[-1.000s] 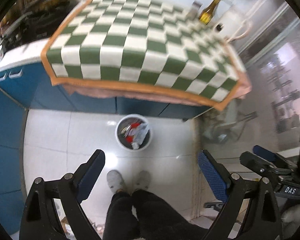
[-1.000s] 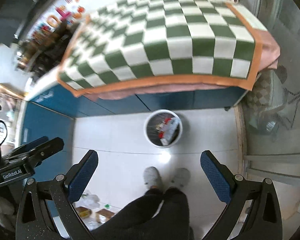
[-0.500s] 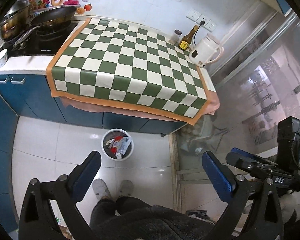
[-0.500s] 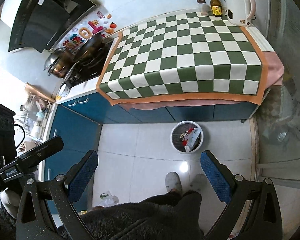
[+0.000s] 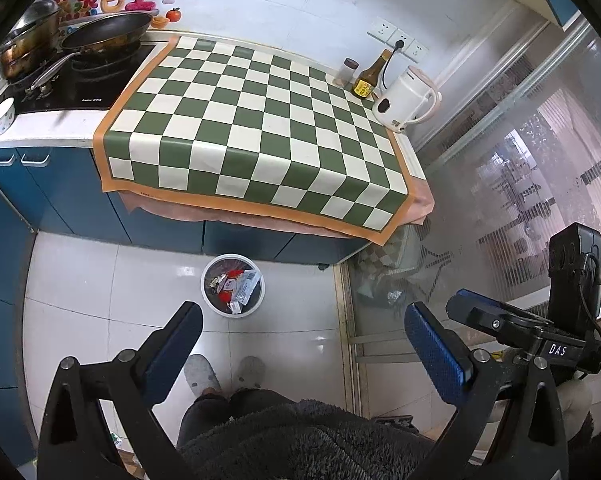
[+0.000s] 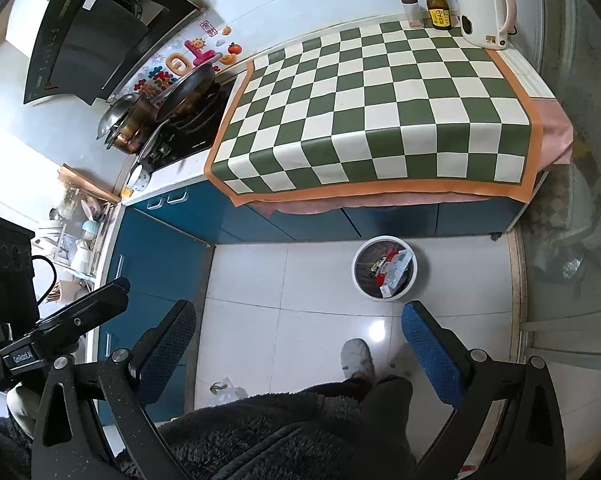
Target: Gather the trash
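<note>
A white trash bin [image 5: 236, 313] stands on the tiled floor in front of the blue cabinets, with wrappers and packets [image 5: 240, 284] inside it. High above the floor my left gripper [image 5: 300, 314] is open, with nothing between its blue pads. The right wrist view shows the same bin [image 6: 357, 268] and its wrappers [image 6: 392, 270] just beyond my right gripper [image 6: 298, 310], which is also open and holds nothing. Each gripper's body shows at the edge of the other's view.
A green-and-white checked mat [image 5: 260, 132] covers the counter, with a white kettle [image 5: 404, 104], a brown bottle [image 5: 370, 76] and a small jar at its back. Pans [image 5: 104, 34] sit on the stove at left. A person's slippers [image 5: 202, 372] are below; a plastic bag [image 6: 226, 388] lies on the floor.
Both grippers have risen and drawn back from the bin, which now looks smaller. The whole counter and back wall have come into view. Both stay open and hold nothing.
</note>
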Action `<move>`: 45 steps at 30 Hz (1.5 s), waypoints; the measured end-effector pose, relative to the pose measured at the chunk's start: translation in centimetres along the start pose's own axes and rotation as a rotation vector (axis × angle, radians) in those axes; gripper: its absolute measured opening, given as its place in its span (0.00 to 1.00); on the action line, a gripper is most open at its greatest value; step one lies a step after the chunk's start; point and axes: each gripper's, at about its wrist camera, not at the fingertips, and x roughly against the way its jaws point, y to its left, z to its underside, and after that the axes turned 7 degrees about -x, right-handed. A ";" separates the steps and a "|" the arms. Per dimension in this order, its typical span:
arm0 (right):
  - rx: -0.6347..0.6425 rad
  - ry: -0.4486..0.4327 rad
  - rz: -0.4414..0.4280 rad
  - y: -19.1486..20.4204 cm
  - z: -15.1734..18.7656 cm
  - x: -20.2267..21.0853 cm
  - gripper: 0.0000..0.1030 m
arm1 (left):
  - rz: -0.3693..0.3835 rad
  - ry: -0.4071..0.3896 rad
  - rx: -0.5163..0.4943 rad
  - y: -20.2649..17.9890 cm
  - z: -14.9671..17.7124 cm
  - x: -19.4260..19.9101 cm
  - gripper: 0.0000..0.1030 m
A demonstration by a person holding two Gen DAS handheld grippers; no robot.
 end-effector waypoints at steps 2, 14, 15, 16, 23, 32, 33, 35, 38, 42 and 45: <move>-0.001 0.001 -0.001 0.1 0.1 0.0 1.00 | -0.001 0.005 -0.004 -0.1 0.0 -0.1 1.00; 0.013 0.019 0.006 0.5 0.1 -0.2 1.00 | -0.009 0.029 -0.010 -1.0 -0.3 -1.2 1.00; 0.012 0.019 0.008 0.5 0.0 -0.2 1.00 | -0.007 0.028 -0.011 -1.1 -0.3 -1.2 1.00; 0.012 0.019 0.008 0.4 0.0 -0.2 1.00 | -0.006 0.027 -0.011 -1.1 -0.4 -1.3 1.00; 0.004 0.019 0.015 -0.2 -0.5 0.1 1.00 | -0.004 0.044 -0.028 -1.2 -0.8 -2.2 1.00; -0.005 0.023 0.020 -1.3 -0.7 0.2 1.00 | -0.003 0.052 -0.040 -1.5 -0.9 -2.6 1.00; -0.003 0.022 0.020 -1.2 -0.7 0.2 1.00 | -0.002 0.054 -0.043 -1.6 -1.0 -2.7 1.00; -0.007 0.020 0.020 -1.6 -0.7 0.2 1.00 | 0.000 0.054 -0.050 -1.8 -1.0 -2.7 1.00; -0.005 0.022 0.019 -1.6 -0.7 0.3 1.00 | 0.004 0.056 -0.054 -1.9 -1.1 -2.9 1.00; 0.000 0.024 0.019 -1.6 -0.7 0.3 1.00 | 0.002 0.054 -0.053 -2.0 -1.1 -2.9 1.00; -0.002 0.023 0.018 -1.6 -0.7 0.3 1.00 | 0.003 0.054 -0.055 -1.9 -1.1 -2.9 1.00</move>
